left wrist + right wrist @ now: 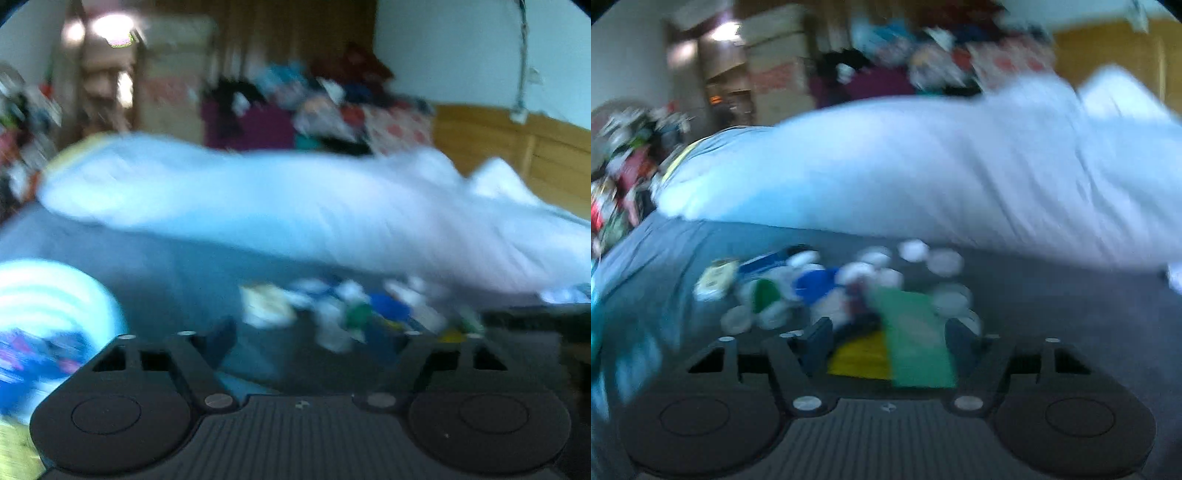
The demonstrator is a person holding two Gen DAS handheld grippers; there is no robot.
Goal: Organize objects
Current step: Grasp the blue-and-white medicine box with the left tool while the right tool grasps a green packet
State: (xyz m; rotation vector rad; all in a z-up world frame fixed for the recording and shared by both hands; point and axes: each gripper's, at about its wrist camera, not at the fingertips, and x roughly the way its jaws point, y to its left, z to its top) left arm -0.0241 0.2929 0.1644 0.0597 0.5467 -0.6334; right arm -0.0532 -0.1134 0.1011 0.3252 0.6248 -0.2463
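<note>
1. Bed [701, 236]: grey-blue sheet fills the middle ground in both views. Both frames are motion-blurred.
2. Duvet [923, 166]: pale, bulky, lies across the far side of the bed from left to right.
3. Clutter heap [325, 107]: mixed colours, on the far side beyond the duvet; items cannot be told apart.
4. Pile [849, 284] of small objects on the sheet, near the duvet's edge: white round lids or discs, a blue piece, a green piece, a pale card at the left. Seen in the left view at centre [351, 310].
5. Green card [916, 339]: flat, lies just ahead of the right gripper, with a yellow piece [860, 356] touching its left side.
6. Right gripper [886, 332]: fingers apart, flanking the green and yellow pieces; contact cannot be told.
7. Left gripper [314, 336]: fingers wide apart, nothing between them, pile just beyond.
</note>
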